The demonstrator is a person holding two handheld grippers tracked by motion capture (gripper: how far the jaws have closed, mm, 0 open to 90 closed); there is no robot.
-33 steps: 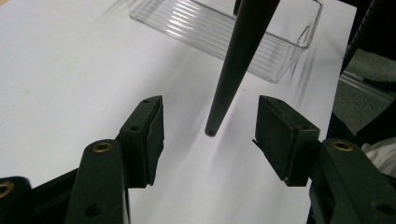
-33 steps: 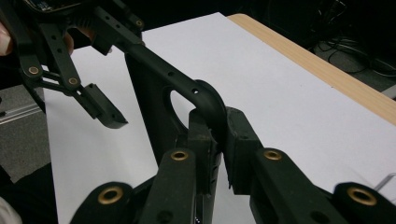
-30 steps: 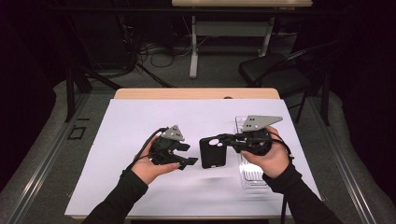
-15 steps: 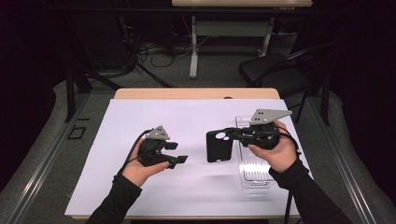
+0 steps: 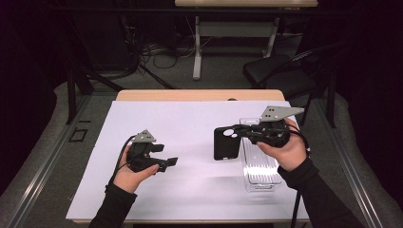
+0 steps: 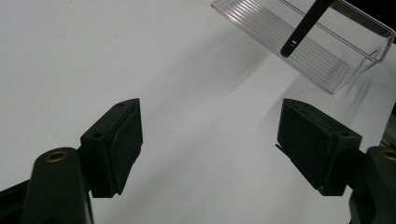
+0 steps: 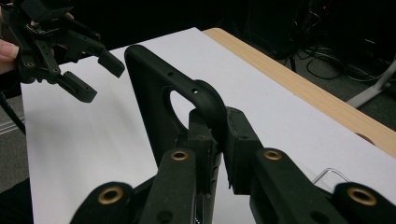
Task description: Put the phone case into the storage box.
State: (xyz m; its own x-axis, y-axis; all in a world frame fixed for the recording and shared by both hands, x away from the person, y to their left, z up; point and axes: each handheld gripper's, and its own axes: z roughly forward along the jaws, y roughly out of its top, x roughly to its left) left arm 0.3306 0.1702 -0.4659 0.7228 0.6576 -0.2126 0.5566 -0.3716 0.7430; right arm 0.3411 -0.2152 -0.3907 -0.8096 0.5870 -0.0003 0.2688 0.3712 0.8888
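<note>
Right gripper view looks along my right gripper [image 7: 219, 135], whose 2 jaws are clamped on the rim of a black phone case [image 7: 163, 93] beside its round camera cutout. The case stands on edge between the pads, its long side running away from me above the white table cover [image 7: 116, 140]. Farther off in that view my left gripper [image 7: 84, 74] hangs over the cover with its jaws apart and nothing in them.

From the high view, my right hand [image 5: 285, 149] holds the gripper level, pointing toward my left, and the case [image 5: 225, 142] hangs upright from its tip, just beside the near-left edge of a clear plastic tray [image 5: 259, 171]. The tray lies on the cover under my right hand, its ribbed floor showing.

My left gripper [image 5: 166, 161] sits well apart from the case, out over the left half of the cover in my left hand [image 5: 130, 173]. Its jaws have just been opening, and the left gripper view shows the 2 pads [image 6: 116, 140] standing wide with bare white cover between them. Beyond them in that view lies the tray [image 6: 327, 60], with the thin edge of the case [image 6: 303, 28] slanting down in front of it.

The wooden table edge [image 5: 195, 95] shows past the far end of the cover.
</note>
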